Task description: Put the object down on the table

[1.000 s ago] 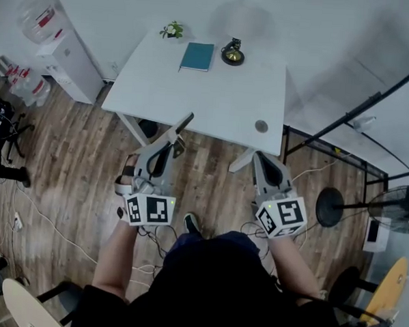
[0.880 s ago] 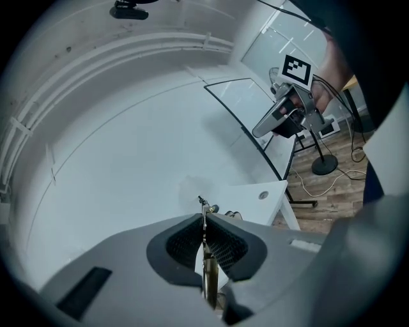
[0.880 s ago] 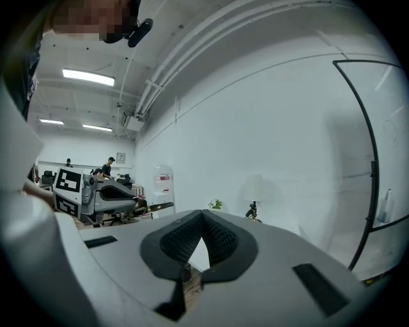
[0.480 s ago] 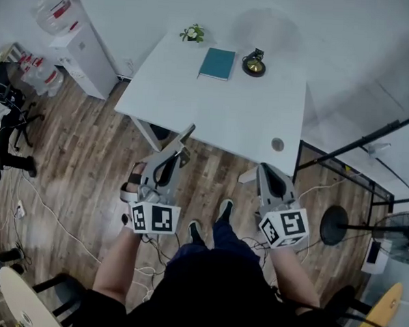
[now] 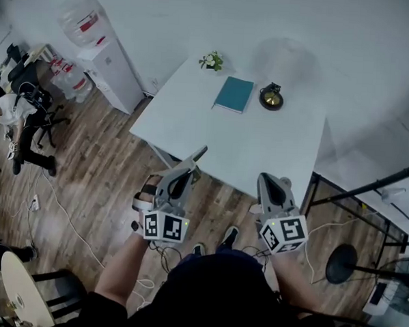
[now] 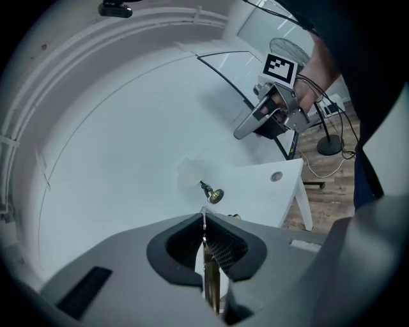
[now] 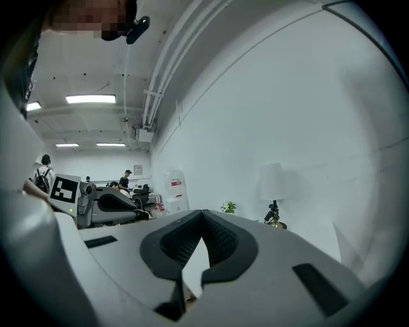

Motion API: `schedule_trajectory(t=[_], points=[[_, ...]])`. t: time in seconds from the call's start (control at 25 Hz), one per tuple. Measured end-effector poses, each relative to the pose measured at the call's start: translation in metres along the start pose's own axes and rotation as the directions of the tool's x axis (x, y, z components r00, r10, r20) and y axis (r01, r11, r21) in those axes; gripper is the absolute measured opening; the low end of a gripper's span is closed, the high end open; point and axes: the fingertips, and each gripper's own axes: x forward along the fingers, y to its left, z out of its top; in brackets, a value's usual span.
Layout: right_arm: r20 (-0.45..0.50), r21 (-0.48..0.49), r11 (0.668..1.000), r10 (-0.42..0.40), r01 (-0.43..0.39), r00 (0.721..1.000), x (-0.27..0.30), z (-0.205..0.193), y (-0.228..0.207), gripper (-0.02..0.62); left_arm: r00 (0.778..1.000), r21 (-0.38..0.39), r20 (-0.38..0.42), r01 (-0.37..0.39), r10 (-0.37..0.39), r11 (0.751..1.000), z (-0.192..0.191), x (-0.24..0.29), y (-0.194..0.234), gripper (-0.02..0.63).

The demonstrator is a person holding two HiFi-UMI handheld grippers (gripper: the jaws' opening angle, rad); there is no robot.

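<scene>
In the head view my left gripper [image 5: 185, 171] is shut on a thin flat stick [image 5: 199, 153] whose free end points up and to the right, reaching the near edge of the white table [image 5: 193, 124]. In the left gripper view the stick [image 6: 211, 274] shows edge-on as a brownish strip pinched between the jaws. My right gripper [image 5: 270, 180] hangs over the wooden floor just short of the table's near edge, jaws shut with nothing in them. The right gripper view shows its jaw tips [image 7: 202, 214] meeting.
On the table's far side stand a small potted plant [image 5: 210, 60], a teal book [image 5: 235, 95] and a brass-based lamp [image 5: 271, 96]. A water dispenser [image 5: 107, 58] stands at the left. A black frame and a fan stand [image 5: 343, 264] are at the right; cables lie on the floor.
The view has shifted: the table now sits lower and closer to both grippers. The left gripper stays shut on the stick; the right stays shut and empty.
</scene>
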Motion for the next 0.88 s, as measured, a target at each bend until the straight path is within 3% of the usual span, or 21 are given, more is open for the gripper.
schedule_trajectory(t=[0.2, 0.48, 0.68, 0.88], points=[[0.0, 0.033, 0.999, 0.01, -0.01, 1.0, 0.015, 0.001, -0.045, 0.006, 0.999, 0.033, -0.022, 0.031, -0.03, 0.999, 0.013, 0.045, -0.008, 0.015], [-0.015, 0.067, 0.998, -0.011, 0.012, 1.0, 0.022, -0.01, -0.08, 0.006, 0.99, 0.087, -0.039, 0.142, -0.139, 0.986, 0.008, 0.094, -0.038, 0.015], [-0.037, 0.081, 0.993, -0.079, 0.082, 0.996, 0.024, -0.013, -0.101, 0.006, 0.973, 0.113, -0.028, 0.23, -0.228, 0.967, -0.002, 0.127, -0.05, 0.015], [-0.063, 0.081, 0.974, -0.204, 0.209, 0.977, 0.032, -0.018, -0.125, 0.005, 0.942, 0.179, 0.038, 0.321, -0.333, 0.93, -0.012, 0.166, -0.062, 0.015]])
